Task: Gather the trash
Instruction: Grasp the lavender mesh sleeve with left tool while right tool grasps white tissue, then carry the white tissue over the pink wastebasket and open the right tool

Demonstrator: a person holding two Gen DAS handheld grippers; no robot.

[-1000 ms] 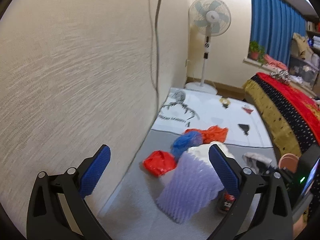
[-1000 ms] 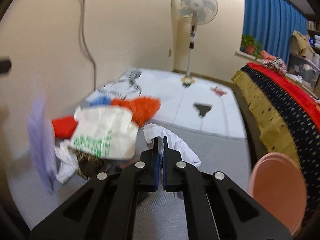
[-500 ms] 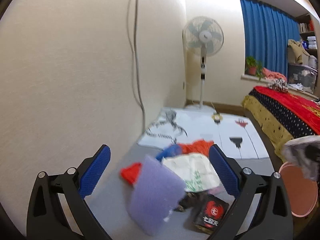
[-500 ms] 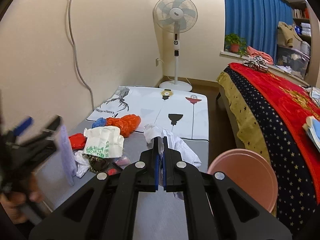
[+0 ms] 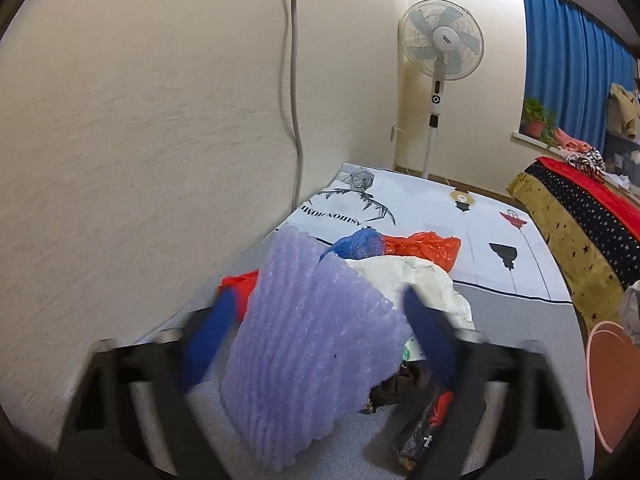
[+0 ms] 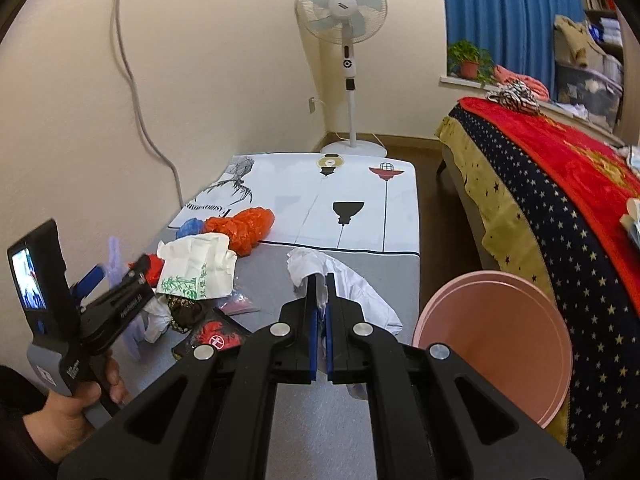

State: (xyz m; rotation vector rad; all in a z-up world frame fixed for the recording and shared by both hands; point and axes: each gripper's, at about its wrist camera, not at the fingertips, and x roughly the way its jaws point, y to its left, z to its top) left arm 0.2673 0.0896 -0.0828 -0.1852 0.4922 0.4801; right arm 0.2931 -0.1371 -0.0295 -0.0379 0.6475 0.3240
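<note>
My right gripper is shut on a crumpled white plastic bag and holds it above the grey mat, left of the pink bin. My left gripper is open, with a purple foam sheet standing between its blurred blue fingers. The pile behind holds a white paper bag, an orange bag, a blue bag, a red bag and a black-and-red packet. The left gripper also shows in the right wrist view.
A wall with a hanging cable runs along the left. A standing fan is in the far corner. A bed with a red and starred blanket is on the right. A printed white mat lies beyond the trash.
My left gripper has moved in around the purple foam sheet and its fingers have narrowed. My right gripper has lifted the white bag up and back, toward the pink bin.
</note>
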